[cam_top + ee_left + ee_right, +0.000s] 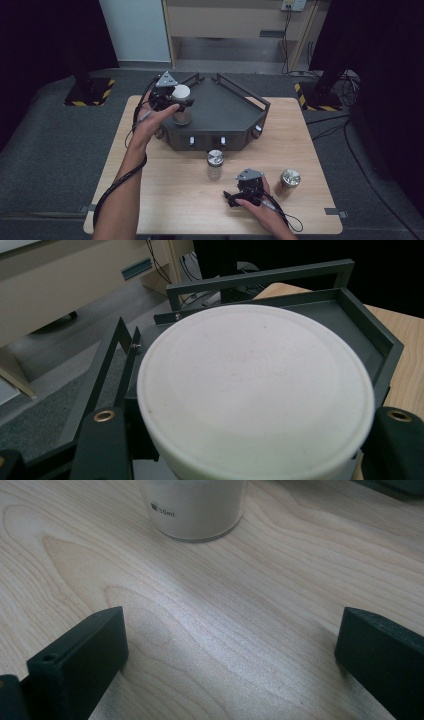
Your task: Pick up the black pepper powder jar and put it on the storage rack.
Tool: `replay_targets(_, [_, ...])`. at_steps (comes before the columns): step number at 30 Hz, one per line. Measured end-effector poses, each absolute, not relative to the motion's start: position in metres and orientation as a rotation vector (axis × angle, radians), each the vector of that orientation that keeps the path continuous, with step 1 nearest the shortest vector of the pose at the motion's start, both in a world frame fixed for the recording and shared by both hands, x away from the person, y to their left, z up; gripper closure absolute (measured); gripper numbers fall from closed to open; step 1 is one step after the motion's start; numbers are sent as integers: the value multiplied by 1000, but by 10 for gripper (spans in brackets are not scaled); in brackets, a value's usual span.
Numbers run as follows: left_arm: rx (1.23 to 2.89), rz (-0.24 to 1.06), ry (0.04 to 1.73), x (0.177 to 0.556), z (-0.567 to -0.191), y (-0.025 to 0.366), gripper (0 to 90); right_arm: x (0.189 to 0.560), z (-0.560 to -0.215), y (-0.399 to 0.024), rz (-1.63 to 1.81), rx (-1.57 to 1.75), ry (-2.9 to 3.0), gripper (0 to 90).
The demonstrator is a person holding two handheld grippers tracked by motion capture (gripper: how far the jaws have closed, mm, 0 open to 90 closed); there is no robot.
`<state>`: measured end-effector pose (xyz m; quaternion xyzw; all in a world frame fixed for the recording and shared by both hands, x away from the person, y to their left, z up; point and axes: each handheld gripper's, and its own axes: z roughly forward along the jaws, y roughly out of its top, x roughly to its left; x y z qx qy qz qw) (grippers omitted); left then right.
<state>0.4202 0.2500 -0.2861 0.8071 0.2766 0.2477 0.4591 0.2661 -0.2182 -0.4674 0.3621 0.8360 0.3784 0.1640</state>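
The pale wooden table (165, 200) shows a smooth matt top with wavy grain. The dark grey angular metal tray (225, 107) at its far middle looks matt and painted. The round white plastic lid (255, 395) is matt, faintly grainy. Near the middle, the clear glass jar (215, 165) carries a shiny metal cap, as does the brownish jar (288, 181) to its right

Left gripper (176, 102) raised, clamped; right gripper (235, 197) low, jaws spread.

The wooden table (165, 200) bears a dark railed tray (225, 117), two metal-capped jars (215, 164) and the right tongs (235, 197).
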Motion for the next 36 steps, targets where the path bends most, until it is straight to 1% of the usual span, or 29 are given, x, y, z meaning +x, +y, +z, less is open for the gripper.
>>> replay_targets(9, [1975,594,701,421,-292,255,326,266,-467,-218,1079,1032,2383,5])
replay_targets(22, [1998,598,711,423,-292,249,326,266,-467,-218,1079,1032,2383,5])
replay_targets(36, [1957,568,748,426,-297,255,323,266,-467,-218,1079,1032,2383,5])
